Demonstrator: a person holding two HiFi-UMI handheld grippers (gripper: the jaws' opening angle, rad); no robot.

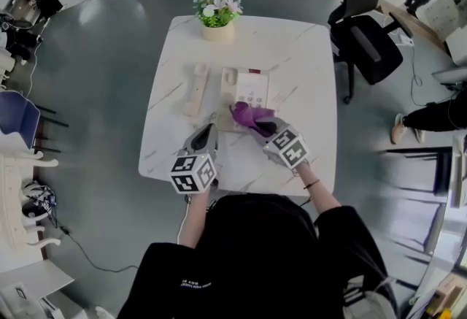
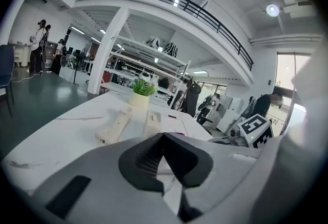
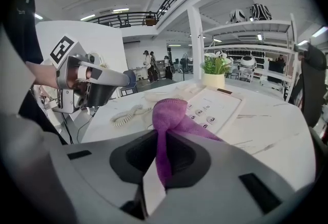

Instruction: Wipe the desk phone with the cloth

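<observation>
One handset [image 1: 195, 89] lay on the white table [image 1: 306, 69], just left of the phone [image 1: 252, 84]. The left gripper [image 1: 210, 128], its jaws pressed together on nothing, pointed at the phone's near edge. The purple cloth [image 1: 246, 114] draped over the keypad, its tail clamped in the right gripper [image 1: 264, 127].
</observation>
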